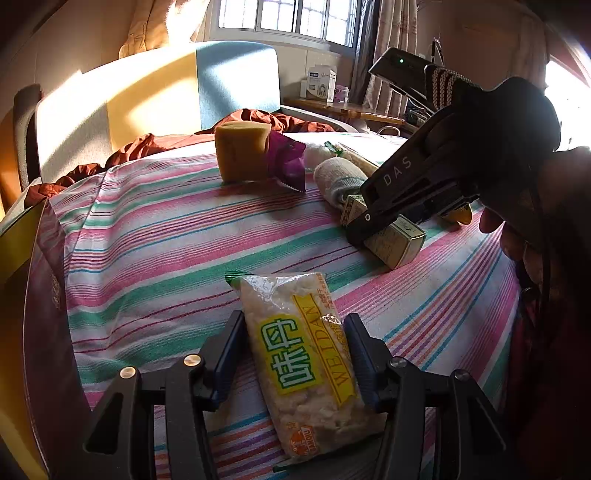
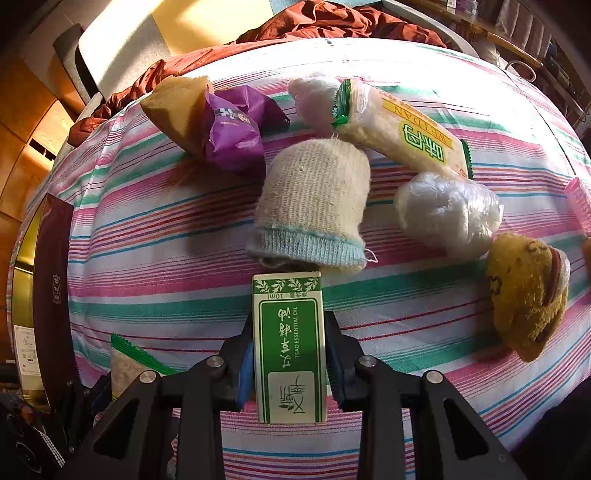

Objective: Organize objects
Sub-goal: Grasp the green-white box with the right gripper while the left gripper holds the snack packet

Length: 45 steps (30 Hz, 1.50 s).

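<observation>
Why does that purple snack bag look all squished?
The purple snack bag is crumpled and torn open, lying against the tan sponge on the striped cloth. Nothing has spilled, and the other things look whole.

Striped cloth [image 1: 192, 236] covers the surface; rust-red bedding [image 2: 325, 22] bunched behind it; pale chair back [image 1: 155, 96] in sun; barred window [image 1: 288, 18]; wooden side table [image 1: 343, 110] beyond.

The striped bedsheet [image 2: 155, 236] was woven cloth, matt. The rice-cracker packet [image 1: 306, 354] was glossy clear plastic film. The essential-oil box [image 2: 290, 347] was smooth printed cardboard. The rolled sock [image 2: 314, 206] was coarse ribbed knit. The purple wrapper [image 2: 232, 136] shone, crinkled. The sponge [image 1: 242, 151] looked porous and matt.
</observation>
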Motion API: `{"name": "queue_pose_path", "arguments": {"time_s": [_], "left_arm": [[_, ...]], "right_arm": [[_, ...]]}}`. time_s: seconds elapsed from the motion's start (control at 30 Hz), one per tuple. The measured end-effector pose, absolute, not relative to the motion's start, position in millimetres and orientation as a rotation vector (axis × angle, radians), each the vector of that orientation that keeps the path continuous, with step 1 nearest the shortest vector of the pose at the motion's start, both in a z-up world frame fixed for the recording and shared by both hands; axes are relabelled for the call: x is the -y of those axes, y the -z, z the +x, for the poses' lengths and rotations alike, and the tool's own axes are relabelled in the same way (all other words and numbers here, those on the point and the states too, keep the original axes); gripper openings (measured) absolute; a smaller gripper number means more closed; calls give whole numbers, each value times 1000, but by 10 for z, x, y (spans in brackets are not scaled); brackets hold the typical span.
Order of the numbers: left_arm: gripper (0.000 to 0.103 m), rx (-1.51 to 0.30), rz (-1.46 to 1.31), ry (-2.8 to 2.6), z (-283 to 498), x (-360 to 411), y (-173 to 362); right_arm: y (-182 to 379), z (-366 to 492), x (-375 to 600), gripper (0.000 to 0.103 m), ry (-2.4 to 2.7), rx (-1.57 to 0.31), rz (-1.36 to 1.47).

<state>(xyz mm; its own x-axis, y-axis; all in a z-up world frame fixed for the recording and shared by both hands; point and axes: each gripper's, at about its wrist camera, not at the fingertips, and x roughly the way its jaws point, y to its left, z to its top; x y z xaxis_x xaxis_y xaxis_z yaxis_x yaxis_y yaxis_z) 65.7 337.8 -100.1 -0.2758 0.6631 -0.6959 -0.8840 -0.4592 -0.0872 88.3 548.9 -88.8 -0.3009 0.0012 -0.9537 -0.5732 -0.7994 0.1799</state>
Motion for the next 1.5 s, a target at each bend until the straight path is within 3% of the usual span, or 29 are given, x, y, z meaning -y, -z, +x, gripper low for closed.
{"name": "queue_pose_path", "arguments": {"time_s": [0.23,0.5,1.03,1.23,1.5], "left_arm": [[55,-387,-831,-1897,663,-3372,999],[56,-394,-827,-1901,676,-3376,995],[56,-400,-835,-1904,670,-3378,993],[48,-378,-870,-1919,660,-3328,952],[47,-325,-858,-1894,727,-3218,729]], "right_arm": [[864,874,-5458,32,-2157,-605,-1604],[863,930,-5581,32,-2156,-671,-1587],[754,916,-5457,35,-2169,-616,-1587],[759,892,-5468,35,-2171,-610,-1586],[784,900,-5452,34,-2171,-612,-1585]]}}
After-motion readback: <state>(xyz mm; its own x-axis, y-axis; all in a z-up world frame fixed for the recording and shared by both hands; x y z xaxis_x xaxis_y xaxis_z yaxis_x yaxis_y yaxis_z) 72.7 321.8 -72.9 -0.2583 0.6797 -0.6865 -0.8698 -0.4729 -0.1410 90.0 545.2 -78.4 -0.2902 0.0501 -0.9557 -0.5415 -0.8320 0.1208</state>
